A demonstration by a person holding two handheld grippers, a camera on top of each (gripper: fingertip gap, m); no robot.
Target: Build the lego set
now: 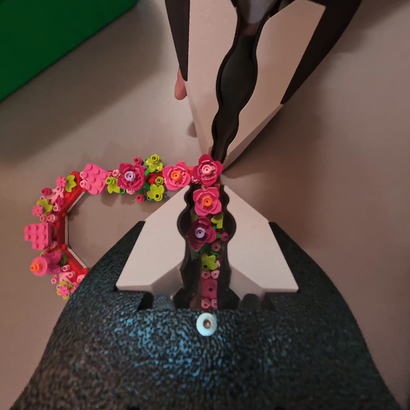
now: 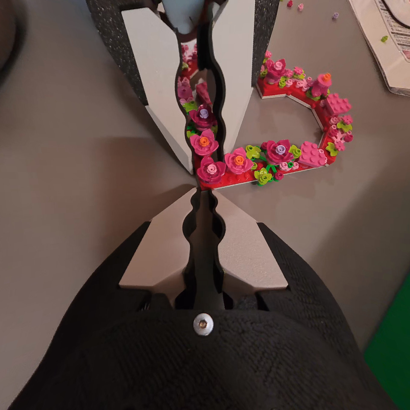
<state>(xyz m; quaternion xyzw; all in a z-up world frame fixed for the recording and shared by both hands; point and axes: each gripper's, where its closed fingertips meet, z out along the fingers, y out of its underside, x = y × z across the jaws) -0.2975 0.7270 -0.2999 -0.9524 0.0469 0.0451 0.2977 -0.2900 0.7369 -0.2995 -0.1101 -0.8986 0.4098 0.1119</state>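
Lego heart frame (image 1: 66, 221) lies flat on the grey table (image 1: 332, 199), its point aimed at the spot where the two grippers meet tip to tip. One straight red side runs lengthwise between the fingers of the left gripper (image 1: 206, 190), which are drawn in along that side from both flanks. The other straight side stretches away to the left in the left wrist view. Five large roses (image 2: 210, 169) crowd the point: two with orange centres, two with lilac, one with pale pink. Two pink heart bricks (image 2: 311, 154) sit farther round the frame.

The right gripper (image 2: 203, 192) comes in from the opposite side, fingers pressed nearly together, tips at the frame's corner; whether they pinch its edge cannot be told. A fingertip (image 1: 180, 88) shows beside it. A printed booklet (image 2: 390, 44) and a few loose studs (image 2: 335, 16) lie beyond.
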